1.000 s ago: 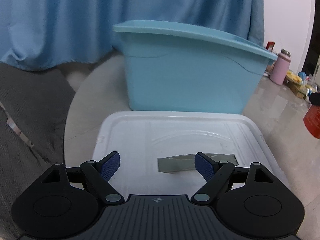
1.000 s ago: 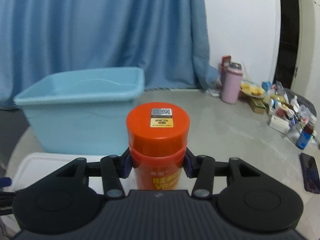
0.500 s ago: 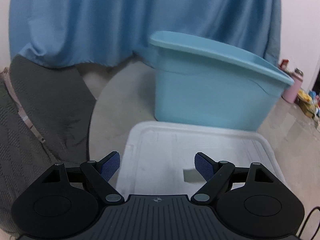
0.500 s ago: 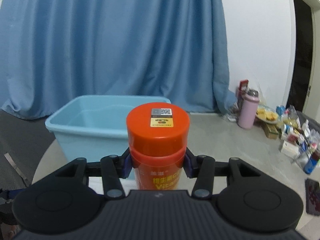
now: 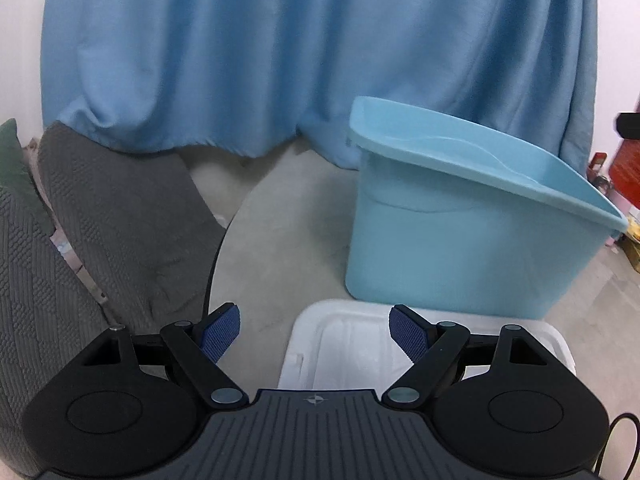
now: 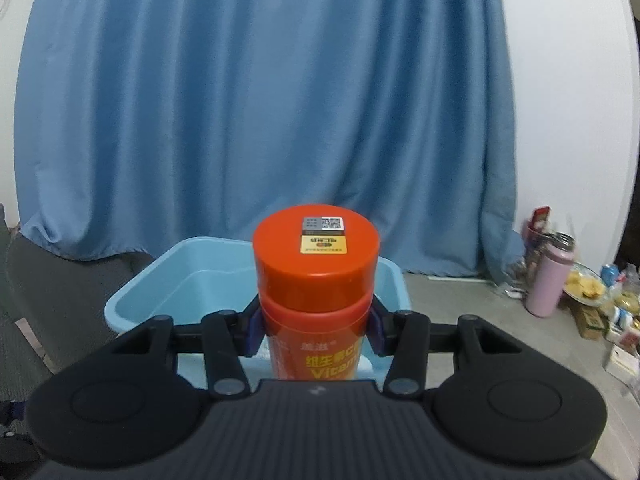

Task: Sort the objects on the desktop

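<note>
My right gripper is shut on an orange vitamin bottle with an orange cap, held upright above the near side of the light blue bin. The bin's inside looks empty where it shows. My left gripper is open and empty, low over the table, with the left corner of a white plastic lid between its fingers. In the left wrist view the blue bin stands behind the lid, to the right. A blurred part of the orange bottle shows at the right edge.
A blue curtain hangs behind the round grey table. A grey knitted cushion lies to the left. A pink flask and assorted clutter sit at the right by the white wall.
The right gripper has risen with the bottle, now looking down into the bin. The left gripper has swung left; the lid and bin have shifted right in its view.
</note>
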The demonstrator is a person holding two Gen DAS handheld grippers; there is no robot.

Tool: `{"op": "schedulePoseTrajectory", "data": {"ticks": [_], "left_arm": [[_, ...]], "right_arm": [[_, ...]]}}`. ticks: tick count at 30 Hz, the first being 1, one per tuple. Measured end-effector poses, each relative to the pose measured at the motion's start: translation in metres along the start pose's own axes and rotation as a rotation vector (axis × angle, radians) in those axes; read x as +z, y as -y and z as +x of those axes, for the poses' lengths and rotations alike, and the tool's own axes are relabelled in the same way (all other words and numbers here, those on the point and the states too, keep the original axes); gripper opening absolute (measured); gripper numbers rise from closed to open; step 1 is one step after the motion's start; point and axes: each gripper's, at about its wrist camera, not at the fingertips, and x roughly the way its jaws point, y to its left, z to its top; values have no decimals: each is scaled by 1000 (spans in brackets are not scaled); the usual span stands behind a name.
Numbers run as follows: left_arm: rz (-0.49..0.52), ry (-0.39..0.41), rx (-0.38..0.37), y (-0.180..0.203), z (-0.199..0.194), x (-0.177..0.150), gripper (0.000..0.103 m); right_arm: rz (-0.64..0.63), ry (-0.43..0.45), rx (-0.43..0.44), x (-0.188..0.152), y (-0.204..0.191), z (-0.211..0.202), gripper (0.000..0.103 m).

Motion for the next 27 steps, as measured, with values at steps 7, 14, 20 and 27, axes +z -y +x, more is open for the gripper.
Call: {"op": "schedulePoseTrajectory", "data": {"ticks": [7,14,20,27], "left_arm": [[-26,-10,24,-2,14,8,84],[-49,-13,58,-8,25,14,84],[-50,-15,60,-6,28,17,84],[-38,-22,51,-4,25,16,84]], "right_arm": [[-27,-45,44,7,-13,57,49],[-58,-89,62,6,-26,95,49],[-143,-155,14,0,-38,115,80],[-75,-94,27,-2,-19,77,84]]}}
